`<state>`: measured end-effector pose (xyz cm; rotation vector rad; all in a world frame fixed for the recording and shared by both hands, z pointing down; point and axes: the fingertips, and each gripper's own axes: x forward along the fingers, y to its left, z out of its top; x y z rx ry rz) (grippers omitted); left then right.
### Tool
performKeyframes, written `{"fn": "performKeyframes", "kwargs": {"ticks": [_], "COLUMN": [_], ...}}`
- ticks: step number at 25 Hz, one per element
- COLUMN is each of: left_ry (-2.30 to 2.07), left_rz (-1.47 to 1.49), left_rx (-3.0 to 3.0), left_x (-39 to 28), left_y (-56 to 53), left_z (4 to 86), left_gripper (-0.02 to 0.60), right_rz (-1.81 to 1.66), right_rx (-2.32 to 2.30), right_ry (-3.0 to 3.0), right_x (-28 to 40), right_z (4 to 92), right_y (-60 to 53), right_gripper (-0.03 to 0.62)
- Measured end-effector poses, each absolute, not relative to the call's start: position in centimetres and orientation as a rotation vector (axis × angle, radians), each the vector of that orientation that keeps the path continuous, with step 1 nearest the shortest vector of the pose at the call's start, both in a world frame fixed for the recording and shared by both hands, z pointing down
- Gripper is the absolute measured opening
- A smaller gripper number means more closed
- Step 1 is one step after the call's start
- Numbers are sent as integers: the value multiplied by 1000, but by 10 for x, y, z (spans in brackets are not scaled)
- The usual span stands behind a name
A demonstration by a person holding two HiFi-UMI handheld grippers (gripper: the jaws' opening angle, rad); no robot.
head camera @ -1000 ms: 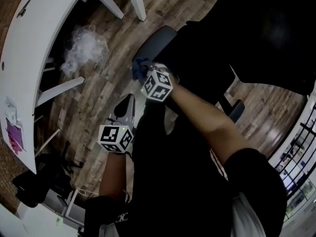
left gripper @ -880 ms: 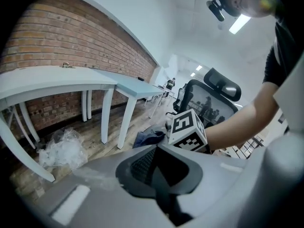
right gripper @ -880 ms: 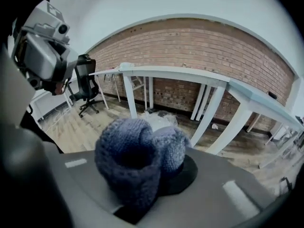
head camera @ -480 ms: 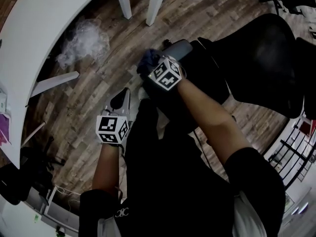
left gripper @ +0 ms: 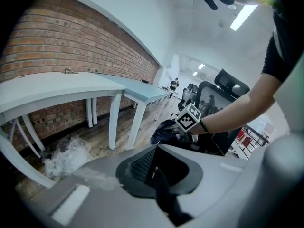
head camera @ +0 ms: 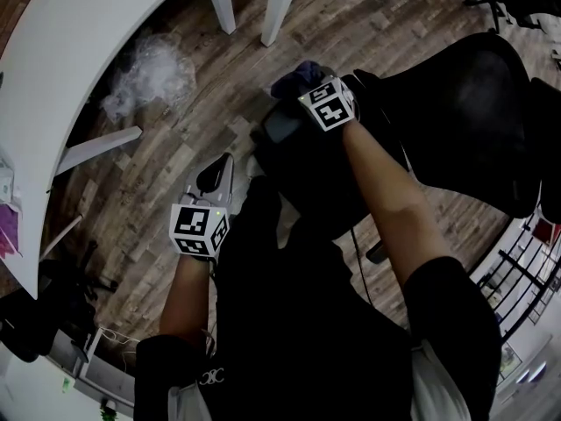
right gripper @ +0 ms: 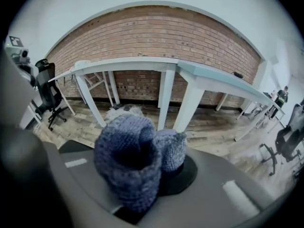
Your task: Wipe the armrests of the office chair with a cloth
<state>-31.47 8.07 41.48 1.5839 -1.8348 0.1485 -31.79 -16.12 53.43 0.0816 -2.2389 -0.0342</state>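
Observation:
A black office chair stands at the right of the head view, its grey armrest just left of the seat. My right gripper is shut on a blue knitted cloth and holds it over the armrest's far end. In the right gripper view the bunched cloth fills the jaws of the right gripper. My left gripper hangs above the wood floor, left of the chair, jaws together and holding nothing. The left gripper view shows the left gripper, the cloth and the chair back.
A curved white desk runs along the left, with white legs at the top. Crumpled clear plastic lies on the floor beneath it. Another dark chair base sits bottom left. A brick wall stands behind the desks.
My right gripper has slid the cloth along the armrest, away from me, towards its far end. The left gripper has stayed where it was.

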Motion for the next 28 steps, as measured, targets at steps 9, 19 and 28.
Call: {"fn": "performKeyframes", "kwargs": {"ticks": [9, 19, 28], "left_ry": [-1801, -1752, -1726], "left_rz": [200, 221, 218], "left_rx": [1618, 1702, 1728], "left_x": [-309, -295, -295], "left_y": [70, 45, 43], "left_z": [412, 405, 405], "left_gripper": [6, 6, 6], "right_rz": [134, 317, 299], "right_rx": [477, 659, 445], "right_ry": [-2179, -2158, -2231], "right_x": [-260, -208, -240], "right_z": [533, 533, 526], "right_y": [-238, -221, -106], "right_gripper": [48, 48, 48]}}
